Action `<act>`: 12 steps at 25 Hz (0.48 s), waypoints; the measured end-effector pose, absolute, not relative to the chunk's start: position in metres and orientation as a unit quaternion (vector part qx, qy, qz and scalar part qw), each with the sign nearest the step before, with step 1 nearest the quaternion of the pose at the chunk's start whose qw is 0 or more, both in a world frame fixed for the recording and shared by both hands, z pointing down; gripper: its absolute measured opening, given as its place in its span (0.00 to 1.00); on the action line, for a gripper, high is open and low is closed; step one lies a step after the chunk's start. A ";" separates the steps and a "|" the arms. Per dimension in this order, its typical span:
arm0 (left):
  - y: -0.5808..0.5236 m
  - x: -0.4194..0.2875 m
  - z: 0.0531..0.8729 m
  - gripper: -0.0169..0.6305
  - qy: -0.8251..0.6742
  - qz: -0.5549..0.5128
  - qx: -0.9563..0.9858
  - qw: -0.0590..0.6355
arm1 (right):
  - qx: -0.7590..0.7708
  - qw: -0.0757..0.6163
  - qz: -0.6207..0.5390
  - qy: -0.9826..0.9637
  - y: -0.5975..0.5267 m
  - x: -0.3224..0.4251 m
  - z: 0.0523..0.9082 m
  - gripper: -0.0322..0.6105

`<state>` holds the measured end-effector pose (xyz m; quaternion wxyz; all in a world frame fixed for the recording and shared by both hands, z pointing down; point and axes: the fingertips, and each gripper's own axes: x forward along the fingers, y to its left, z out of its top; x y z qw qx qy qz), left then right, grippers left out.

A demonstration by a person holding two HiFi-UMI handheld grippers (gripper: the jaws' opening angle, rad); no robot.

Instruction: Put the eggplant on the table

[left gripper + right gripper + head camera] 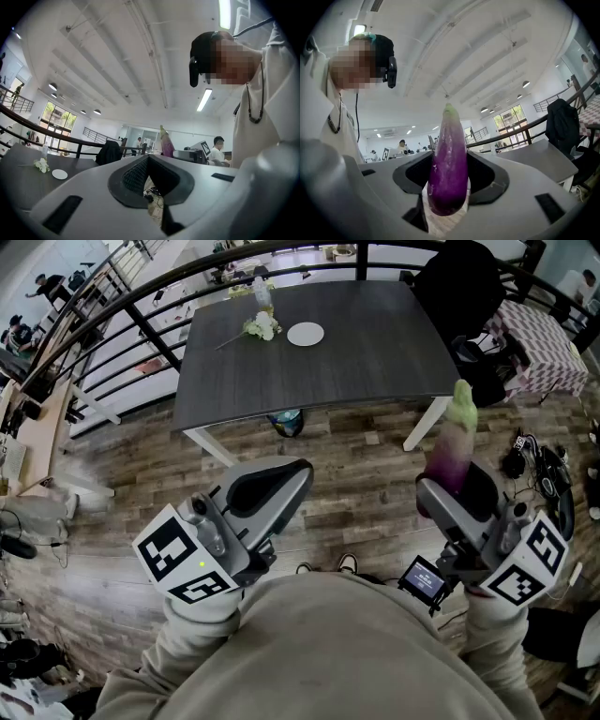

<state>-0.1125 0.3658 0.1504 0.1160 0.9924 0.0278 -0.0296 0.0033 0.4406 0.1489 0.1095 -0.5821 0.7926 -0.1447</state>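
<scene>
Eggplant [449, 159]: purple body, pale green cap uppermost, standing upright between the jaws of the right hand-held gripper [452, 495]. The jaws pinch it low on its body from both sides. In the head view the eggplant rises above the jaws and is carried in the air over the floor [356, 465], near the right front corner of the desk [375, 371]. It does not touch the desk.

Right hand: held level, low at the right of the head view, jaws directed toward the desk, marker cube nearest the person's body.

Left hand-held gripper [274, 486]: held level at the left, roughly parallel to the right one and well apart from it. Its jaws are pressed together at the tips with nothing between them. A narrow slit behind the tips shows only floor.

Surface: the desk has a dark grey wood-grain top on white legs. Toward its far side lie a white plate [306, 334], a small bunch of flowers [262, 327] just beside the plate, and a clear bottle [262, 292] behind the flowers.

Room: wood-plank floor. A black railing [131, 315] curves round behind the desk. A black garment [459, 287] hangs over a chair at the desk's far right corner, with a checked cloth [539, 343] further right. The gripper views show a white ceiling with strip lights and large windows
</scene>
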 end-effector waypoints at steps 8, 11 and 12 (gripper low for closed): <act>0.386 -0.123 0.124 0.03 0.057 -0.074 0.988 0.123 | -0.576 0.113 -0.122 0.801 0.456 -0.010 0.136 0.41; 0.389 -0.123 0.125 0.03 0.062 -0.071 0.988 0.122 | -0.574 0.119 -0.118 0.802 0.457 -0.012 0.133 0.41; 0.389 -0.122 0.125 0.03 0.062 -0.070 0.988 0.122 | -0.574 0.124 -0.119 0.800 0.457 -0.011 0.133 0.41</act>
